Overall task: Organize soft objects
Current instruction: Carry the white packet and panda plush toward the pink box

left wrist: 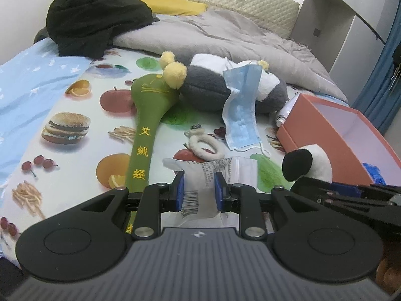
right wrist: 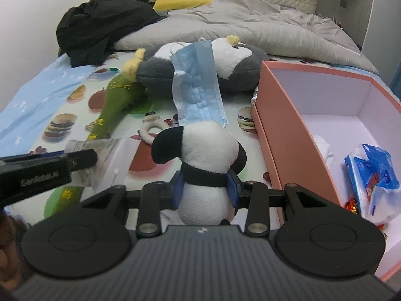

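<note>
While both tools are loaded, the risks stack up. My left gripper (left wrist: 199, 190) is clamped on a white plastic packet (left wrist: 200, 175) with a barcode, pads pinching it mid-width; the packet's far end fans out loose toward 12 o'clock. My right gripper (right wrist: 206, 188) is clamped on a small panda plush (right wrist: 200, 155) at its black neck band, head toward 12, body hanging back toward me.

Pink box (right wrist: 283, 115) sits at 2 to 3 o'clock of the right gripper, open, already holding a blue tissue pack (right wrist: 371, 173) and some white tissue. That is my likely drop target, judging by the task.

What could go wrong:
- Packet is slick film, held by a narrow pinch. A quick swing could let it slide out over the printed sheet (left wrist: 62, 100).
- Panda is gripped at the neck only; the soft body could squeeze through if I tilt hard.
- Grippers are close. In the left view the right tool lies at 4 o'clock, just beside mine. Crossing toward the box together risks a knock.
- Box near wall stands up at 2 o'clock; coming in low could clip the rim and shove the box.
- Blue face mask (right wrist: 198, 85) droops off the grey penguin plush (right wrist: 160, 72) at 12, near the panda's head; a forward sweep could snag its ear loop.
- Green plush stick (left wrist: 147, 115) and white fuzzy ring (left wrist: 205, 145) lie untouched at 11 to 12.
</note>
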Action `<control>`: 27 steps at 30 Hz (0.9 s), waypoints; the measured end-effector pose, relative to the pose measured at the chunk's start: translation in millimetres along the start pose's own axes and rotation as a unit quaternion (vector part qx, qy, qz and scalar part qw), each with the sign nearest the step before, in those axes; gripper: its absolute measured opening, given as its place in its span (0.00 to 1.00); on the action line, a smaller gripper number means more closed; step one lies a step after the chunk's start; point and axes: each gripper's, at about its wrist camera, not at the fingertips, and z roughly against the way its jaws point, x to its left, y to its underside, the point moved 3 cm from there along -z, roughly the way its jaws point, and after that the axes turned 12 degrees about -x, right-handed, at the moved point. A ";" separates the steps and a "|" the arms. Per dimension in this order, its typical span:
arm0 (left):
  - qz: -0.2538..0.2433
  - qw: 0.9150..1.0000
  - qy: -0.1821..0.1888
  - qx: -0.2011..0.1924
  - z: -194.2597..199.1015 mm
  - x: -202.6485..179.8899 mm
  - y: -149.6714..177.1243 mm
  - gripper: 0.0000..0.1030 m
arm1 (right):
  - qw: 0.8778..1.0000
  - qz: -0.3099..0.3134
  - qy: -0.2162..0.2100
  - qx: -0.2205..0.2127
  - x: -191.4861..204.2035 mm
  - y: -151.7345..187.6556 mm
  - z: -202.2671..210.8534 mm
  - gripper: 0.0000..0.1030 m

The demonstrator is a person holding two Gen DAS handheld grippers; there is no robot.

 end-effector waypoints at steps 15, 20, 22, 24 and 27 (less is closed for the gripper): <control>0.005 1.000 0.017 -0.017 43.6 -25.8 -30.8 0.27 | 0.999 -0.023 -0.002 -0.027 -19.1 -26.7 58.5 0.39; -0.006 0.999 0.028 -0.027 46.0 -46.8 -44.6 0.27 | 0.998 -0.035 0.004 -0.043 -33.4 -36.7 72.8 0.39; -0.008 0.999 0.036 -0.027 45.3 -56.7 -47.9 0.27 | 0.998 -0.038 0.011 -0.049 -41.2 -40.3 77.9 0.39; -0.015 0.999 0.044 -0.025 43.7 -68.2 -49.0 0.27 | 0.997 -0.043 0.017 -0.055 -51.3 -42.9 83.2 0.39; -0.022 0.998 0.062 -0.018 41.1 -88.0 -49.3 0.27 | 0.996 -0.055 0.033 -0.059 -69.1 -45.2 89.7 0.39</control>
